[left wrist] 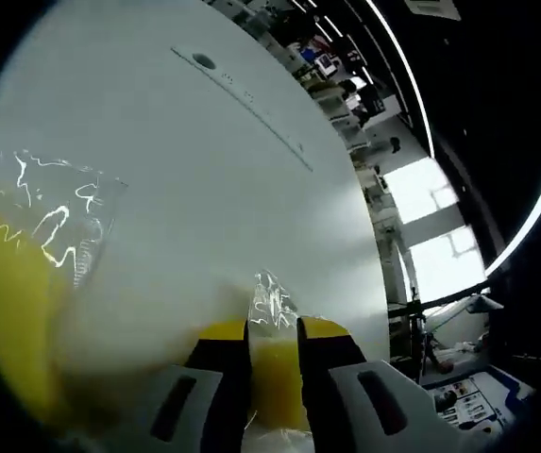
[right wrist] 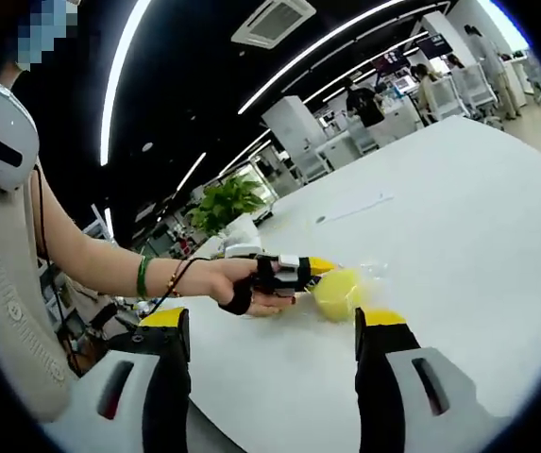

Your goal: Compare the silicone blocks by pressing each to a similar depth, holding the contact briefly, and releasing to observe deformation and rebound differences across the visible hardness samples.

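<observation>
So in the left gripper view the left gripper [left wrist: 275, 363] has its two black, yellow-tipped jaws pinched in close on a yellow silicone block [left wrist: 276, 377] — the block sits right between them, wrapped in crinkly clear plastic [left wrist: 272, 304] that sticks out past the tips. Another yellow block [left wrist: 10, 311] in clear wrap sits off at the left edge of that view, blurry, on the white table [left wrist: 213, 179].

The right gripper view looks across the same table: the right gripper [right wrist: 270, 326] has its jaws spread wide with nothing between them. Beyond them, a person's hand [right wrist: 242, 288] holds the left gripper out over the table, and the yellow block is at its tip — well apart from the right jaws. A green plant [right wrist: 225, 203] stands behind.
</observation>
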`<state>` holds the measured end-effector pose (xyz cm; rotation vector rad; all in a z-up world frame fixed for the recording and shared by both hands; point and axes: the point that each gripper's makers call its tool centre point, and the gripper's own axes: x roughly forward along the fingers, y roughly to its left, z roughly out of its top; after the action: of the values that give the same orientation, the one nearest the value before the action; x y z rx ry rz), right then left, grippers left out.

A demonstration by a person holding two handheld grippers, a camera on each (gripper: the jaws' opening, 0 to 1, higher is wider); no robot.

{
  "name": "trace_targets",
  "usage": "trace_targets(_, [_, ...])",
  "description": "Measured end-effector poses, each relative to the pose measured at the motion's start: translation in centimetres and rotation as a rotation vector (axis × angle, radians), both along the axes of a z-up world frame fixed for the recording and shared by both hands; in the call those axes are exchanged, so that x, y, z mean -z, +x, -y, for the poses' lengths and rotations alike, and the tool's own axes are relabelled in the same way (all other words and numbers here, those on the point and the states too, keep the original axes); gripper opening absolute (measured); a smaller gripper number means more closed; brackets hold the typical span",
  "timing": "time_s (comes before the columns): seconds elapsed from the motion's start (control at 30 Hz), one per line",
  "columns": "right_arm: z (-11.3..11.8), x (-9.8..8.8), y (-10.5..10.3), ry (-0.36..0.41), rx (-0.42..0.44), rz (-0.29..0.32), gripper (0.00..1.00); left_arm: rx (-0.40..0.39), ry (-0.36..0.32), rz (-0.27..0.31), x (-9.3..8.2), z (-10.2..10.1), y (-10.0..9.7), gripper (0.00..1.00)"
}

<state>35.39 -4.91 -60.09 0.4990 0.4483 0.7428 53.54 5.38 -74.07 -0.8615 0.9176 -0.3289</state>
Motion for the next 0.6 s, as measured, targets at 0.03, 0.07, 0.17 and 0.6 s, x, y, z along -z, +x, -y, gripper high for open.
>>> trace_targets(0.03, [0.1, 0.2, -0.1, -0.001, 0.002, -0.005, 0.65, 0.03, 0.029, 0.017, 0.2, 0.0, -0.1, 0.13])
trace_targets(0.07, [0.1, 0.3, -0.2, -0.004, 0.002, -0.008, 0.65, 0.029, 0.033, 0.005, 0.4, 0.1, -0.2, 0.09])
trace_targets(0.17, [0.2, 0.5, -0.4, -0.01, -0.001, -0.018, 0.64, 0.057, 0.022, 0.023, 0.4, 0.8, -0.6, 0.02])
trace_targets(0.6, [0.6, -0.2, -0.3, -0.004, 0.011, -0.005, 0.63, 0.141, 0.037, 0.151, -2.1, 1.6, -0.2, 0.0])
